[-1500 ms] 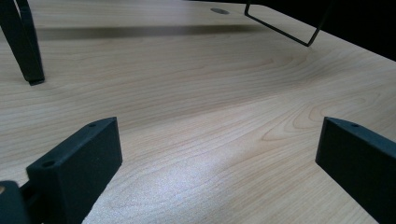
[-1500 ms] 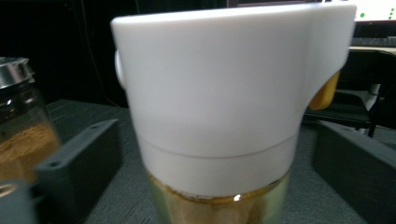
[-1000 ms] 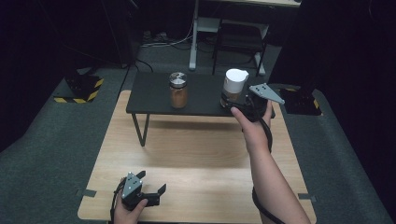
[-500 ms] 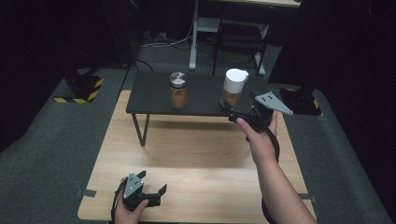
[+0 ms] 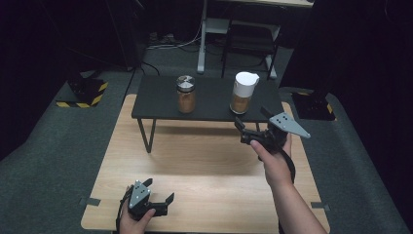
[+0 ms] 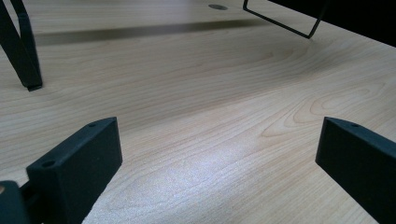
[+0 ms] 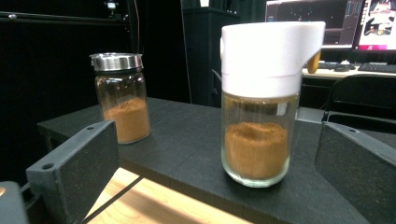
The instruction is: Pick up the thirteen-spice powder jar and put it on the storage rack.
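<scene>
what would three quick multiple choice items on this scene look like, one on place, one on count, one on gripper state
1. Where does the white-capped jar stand?
A. on the black shelf
B. on the floor
C. in a hand-held gripper

2. How many jars hold brown powder?
A. one
B. two
C. four

3. The right hand-held gripper is:
A. shut on a jar
B. open
C. lying on the floor

Answers: 1 A, it rests on the shelf. 2 B, it and the steel-lidded jar. 3 B, its jaws stand wide apart, short of the jar.

White-capped jar (image 7: 261,102) and silver-lidded jar (image 7: 120,95) hold orange-brown powder on black shelf (image 7: 187,135).
</scene>
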Available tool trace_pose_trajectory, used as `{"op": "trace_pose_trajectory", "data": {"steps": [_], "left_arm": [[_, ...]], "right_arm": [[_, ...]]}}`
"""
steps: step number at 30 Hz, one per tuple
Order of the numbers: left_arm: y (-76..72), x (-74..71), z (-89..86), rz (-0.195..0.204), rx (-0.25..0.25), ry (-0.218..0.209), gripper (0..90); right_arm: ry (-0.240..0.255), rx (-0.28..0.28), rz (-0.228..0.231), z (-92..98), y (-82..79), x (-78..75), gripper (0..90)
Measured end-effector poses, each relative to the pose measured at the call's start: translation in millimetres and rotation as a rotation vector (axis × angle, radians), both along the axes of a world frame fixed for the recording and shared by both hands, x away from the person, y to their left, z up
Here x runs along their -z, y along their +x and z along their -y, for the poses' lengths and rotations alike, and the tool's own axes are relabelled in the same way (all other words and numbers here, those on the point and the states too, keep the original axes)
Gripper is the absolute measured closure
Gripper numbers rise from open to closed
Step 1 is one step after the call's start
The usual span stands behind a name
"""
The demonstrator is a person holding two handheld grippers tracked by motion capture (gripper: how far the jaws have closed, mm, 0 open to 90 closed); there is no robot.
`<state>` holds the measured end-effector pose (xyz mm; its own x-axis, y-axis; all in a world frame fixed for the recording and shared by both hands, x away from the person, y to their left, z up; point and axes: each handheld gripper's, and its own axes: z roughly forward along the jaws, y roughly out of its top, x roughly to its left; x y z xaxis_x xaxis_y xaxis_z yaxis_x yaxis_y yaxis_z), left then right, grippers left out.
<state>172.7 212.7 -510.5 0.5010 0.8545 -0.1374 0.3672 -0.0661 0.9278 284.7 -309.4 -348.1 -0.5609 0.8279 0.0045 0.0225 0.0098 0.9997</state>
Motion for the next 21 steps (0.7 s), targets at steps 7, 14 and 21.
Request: {"op": "trace_pose_trajectory", "data": {"steps": [7,14,21], "left_arm": [[-0.3,-0.1,0.3,0.003,0.001,0.005,0.6],[-1.0,0.0,1.1,0.007,0.0,0.008,0.6],[-1.2,-0.2,1.9,0.008,0.0,0.012,0.6]], "right_arm": [[0.022,-0.001,0.013,15.0,-14.5,12.8,0.0],[0.014,-0.012,0.023,26.8,-29.8,27.9,0.0],[0.016,-0.02,0.026,35.3,-42.3,41.2,0.0]]}}
